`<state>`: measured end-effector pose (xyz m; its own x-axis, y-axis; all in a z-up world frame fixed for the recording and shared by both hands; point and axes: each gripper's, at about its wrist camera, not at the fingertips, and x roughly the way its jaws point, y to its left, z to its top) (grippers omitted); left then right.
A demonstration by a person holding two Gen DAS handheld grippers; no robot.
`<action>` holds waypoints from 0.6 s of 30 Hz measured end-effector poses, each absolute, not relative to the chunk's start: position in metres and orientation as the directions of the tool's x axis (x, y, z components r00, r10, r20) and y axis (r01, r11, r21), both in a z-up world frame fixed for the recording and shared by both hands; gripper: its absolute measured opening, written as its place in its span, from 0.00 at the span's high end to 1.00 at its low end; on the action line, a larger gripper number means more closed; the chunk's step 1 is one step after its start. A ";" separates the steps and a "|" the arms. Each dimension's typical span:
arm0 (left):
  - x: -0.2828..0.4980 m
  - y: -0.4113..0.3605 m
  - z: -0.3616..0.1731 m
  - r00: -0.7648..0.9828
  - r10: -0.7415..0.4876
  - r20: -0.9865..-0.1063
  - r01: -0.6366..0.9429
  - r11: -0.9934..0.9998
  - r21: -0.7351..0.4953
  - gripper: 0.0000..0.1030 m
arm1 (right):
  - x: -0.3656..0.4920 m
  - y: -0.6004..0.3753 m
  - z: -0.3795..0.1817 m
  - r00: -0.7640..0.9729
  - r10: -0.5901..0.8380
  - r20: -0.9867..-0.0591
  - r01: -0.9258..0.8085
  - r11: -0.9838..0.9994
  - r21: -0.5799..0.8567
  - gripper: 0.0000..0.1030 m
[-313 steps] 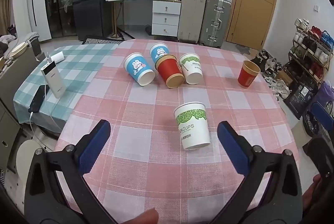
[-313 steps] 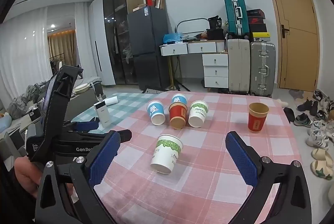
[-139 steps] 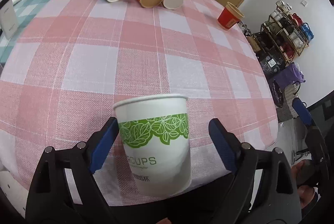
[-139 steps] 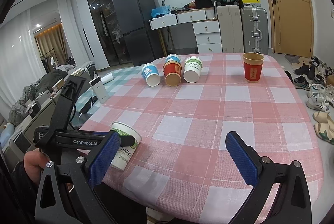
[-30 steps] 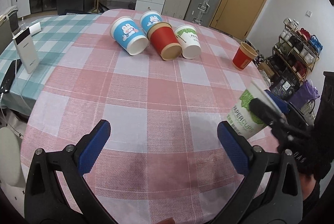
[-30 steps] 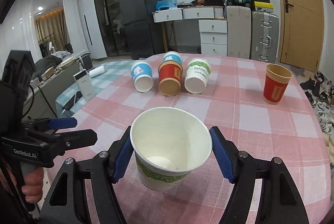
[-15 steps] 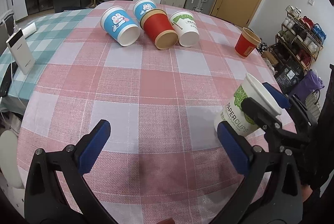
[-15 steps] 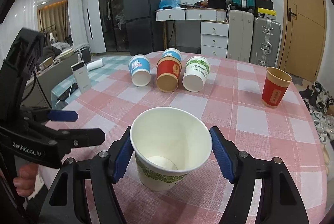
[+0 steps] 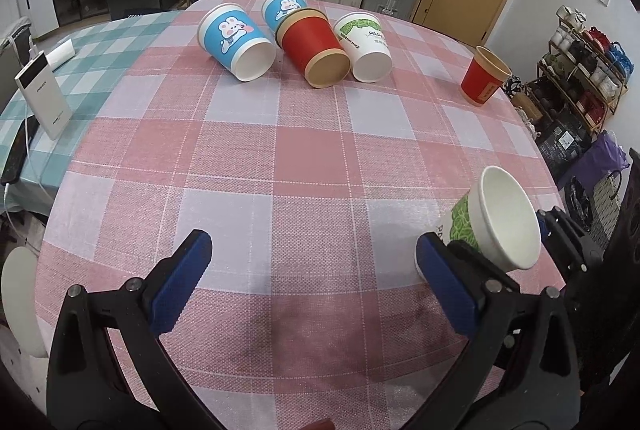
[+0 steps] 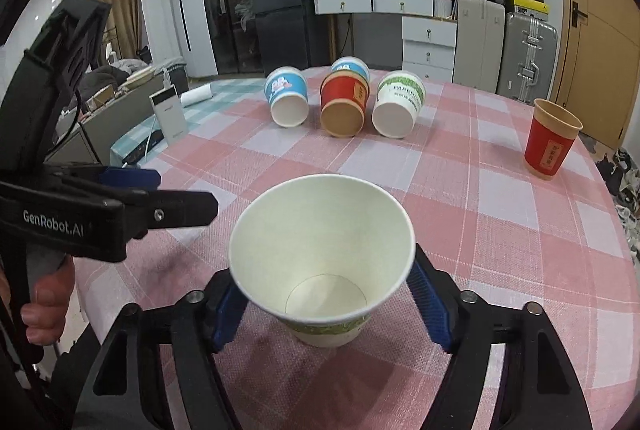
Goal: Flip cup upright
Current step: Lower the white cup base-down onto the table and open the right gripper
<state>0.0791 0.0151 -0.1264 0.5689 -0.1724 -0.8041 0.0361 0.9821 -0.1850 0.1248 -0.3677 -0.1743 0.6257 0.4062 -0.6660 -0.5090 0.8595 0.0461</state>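
A white paper cup with green leaf print sits mouth-up between the blue pads of my right gripper, which is shut on it, tilted slightly toward the camera just above the pink checked tablecloth. In the left wrist view the same cup shows at the right edge, held by the right gripper. My left gripper is open and empty over the near part of the table, to the left of the cup; it also shows in the right wrist view.
Several cups lie on their sides at the far side: two blue rabbit cups, a red one, a white-green one. A red cup stands upright far right. A power bank stands on the teal cloth, left.
The right gripper has moved the cup lower and nearer the table's right edge, its mouth turned more upward. The left gripper has stayed open, shifting slightly.
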 end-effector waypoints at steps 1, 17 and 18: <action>0.079 0.015 -0.126 0.570 -0.171 -0.804 0.035 0.982 -0.184 0.01 | 0.124 -0.368 -0.174 0.619 0.409 -0.671 -0.514 0.857 0.048 0.06; 0.046 0.012 -0.093 0.627 -0.181 -0.758 0.058 0.981 -0.187 0.01 | 0.078 -0.418 -0.136 0.662 0.435 -0.611 -0.425 0.889 0.171 0.02; 0.042 0.010 -0.089 0.633 -0.187 -0.751 0.065 0.980 -0.189 0.01 | 0.074 -0.422 -0.131 0.669 0.441 -0.599 -0.419 0.888 0.187 0.01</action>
<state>0.0420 0.0103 -0.0892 0.6331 -0.1868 -0.7512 0.0652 0.9799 -0.1887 0.0743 -0.4216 -0.1307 0.6685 0.4414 -0.5986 -0.4191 0.8885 0.1871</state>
